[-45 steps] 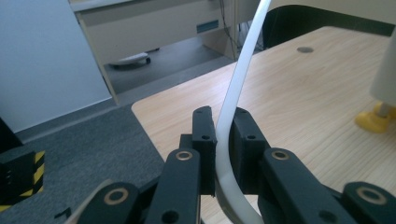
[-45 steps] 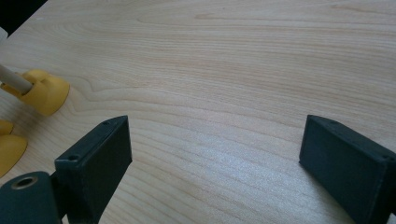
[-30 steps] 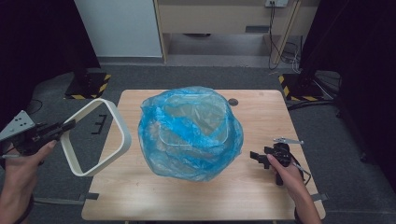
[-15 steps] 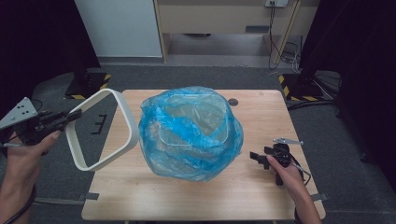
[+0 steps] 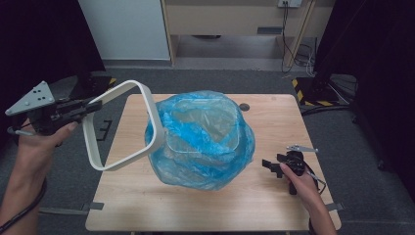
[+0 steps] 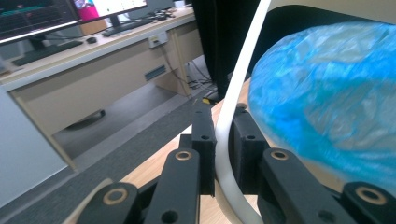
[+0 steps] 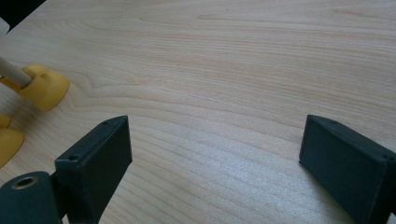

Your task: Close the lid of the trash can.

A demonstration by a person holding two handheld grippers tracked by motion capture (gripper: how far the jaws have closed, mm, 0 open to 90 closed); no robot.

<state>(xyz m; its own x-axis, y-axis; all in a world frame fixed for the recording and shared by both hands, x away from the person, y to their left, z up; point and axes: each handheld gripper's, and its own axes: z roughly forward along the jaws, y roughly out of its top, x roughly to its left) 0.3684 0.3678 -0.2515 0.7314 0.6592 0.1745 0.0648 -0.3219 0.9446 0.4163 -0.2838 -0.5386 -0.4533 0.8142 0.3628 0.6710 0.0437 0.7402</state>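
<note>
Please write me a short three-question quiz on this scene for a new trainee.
1. True or false: the left gripper is shut on the white frame.
2. What covers the bin on the table? A) blue plastic bag B) grey cloth C) cardboard lid
3. How do the right gripper's jaws stand?

Key:
1. True; its jaws pinch the frame's bar.
2. A
3. Wide apart over bare wood, nothing between them.

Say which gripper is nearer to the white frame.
Left. The left gripper is shut on the white frame, holding it up beside the blue bag. The right gripper rests open across the bag, apart from it.
</note>
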